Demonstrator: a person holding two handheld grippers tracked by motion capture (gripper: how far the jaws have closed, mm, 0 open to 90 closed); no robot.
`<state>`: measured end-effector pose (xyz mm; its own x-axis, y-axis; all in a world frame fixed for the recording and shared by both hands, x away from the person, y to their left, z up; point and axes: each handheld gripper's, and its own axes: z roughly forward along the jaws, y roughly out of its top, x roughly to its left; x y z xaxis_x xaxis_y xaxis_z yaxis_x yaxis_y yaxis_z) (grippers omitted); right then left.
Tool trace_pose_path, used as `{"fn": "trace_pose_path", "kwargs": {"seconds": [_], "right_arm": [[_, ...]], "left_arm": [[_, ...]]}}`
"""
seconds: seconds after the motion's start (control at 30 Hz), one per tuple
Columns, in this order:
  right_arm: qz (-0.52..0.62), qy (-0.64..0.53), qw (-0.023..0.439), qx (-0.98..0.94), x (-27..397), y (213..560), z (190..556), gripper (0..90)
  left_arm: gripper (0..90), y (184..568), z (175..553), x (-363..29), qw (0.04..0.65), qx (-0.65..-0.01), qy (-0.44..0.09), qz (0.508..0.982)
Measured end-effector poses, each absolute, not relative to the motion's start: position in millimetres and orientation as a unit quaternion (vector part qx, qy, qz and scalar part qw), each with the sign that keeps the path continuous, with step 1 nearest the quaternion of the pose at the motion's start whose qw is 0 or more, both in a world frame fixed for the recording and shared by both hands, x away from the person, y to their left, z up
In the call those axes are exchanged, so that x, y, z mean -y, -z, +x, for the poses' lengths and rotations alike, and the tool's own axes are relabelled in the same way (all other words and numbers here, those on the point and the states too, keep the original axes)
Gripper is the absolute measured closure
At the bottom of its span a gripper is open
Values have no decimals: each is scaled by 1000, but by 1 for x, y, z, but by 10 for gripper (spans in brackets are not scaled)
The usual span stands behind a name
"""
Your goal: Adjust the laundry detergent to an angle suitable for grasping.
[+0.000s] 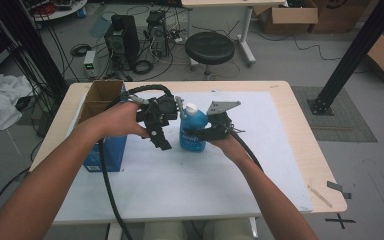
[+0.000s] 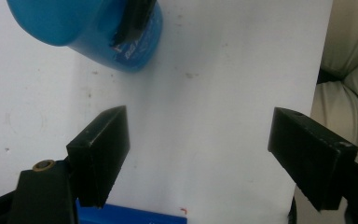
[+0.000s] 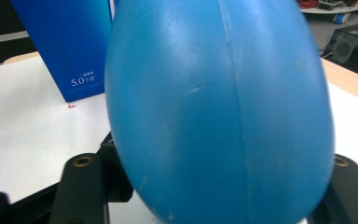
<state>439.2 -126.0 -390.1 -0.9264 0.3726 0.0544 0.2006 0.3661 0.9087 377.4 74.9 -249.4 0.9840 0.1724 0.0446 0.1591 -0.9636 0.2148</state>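
two tongs work over the white surface [image 1: 190,185]. at the left stands a blue box [image 1: 106,150]; the left tongs [image 1: 161,142] hang beside it, jaws wide apart with nothing between them. the blue bottle [image 1: 193,131] stands mid-surface, and the right tongs [image 1: 196,134] are clamped on its body.

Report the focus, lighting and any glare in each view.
High view: even, dim light, soft focus, blue bottle readable. Left gripper view: sharp jaws, bright white table sheet, mild glare. Right gripper view: bottle too close, slightly soft, a faint sheen; blue box behind it legible.
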Motion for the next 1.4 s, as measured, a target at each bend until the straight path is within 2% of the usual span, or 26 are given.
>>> {"fn": "trace_pose_path", "kwargs": {"seconds": [0.4,0.7,1.0,1.4], "right_arm": [[174,-531,91,-824,127,387,435,428],[159,-542,85,-821,145,366,420,429],[129,-538,72,-830,171,352,397,429],[85,-545,43,-833,186,351,377,429]], "left_arm": [[213,249,378,-76,107,-86,-32,990],[212,249,379,-78,109,-91,-34,989],[211,249,377,-78,106,-90,-37,990],[212,249,376,-75,101,-88,-38,990]]}}
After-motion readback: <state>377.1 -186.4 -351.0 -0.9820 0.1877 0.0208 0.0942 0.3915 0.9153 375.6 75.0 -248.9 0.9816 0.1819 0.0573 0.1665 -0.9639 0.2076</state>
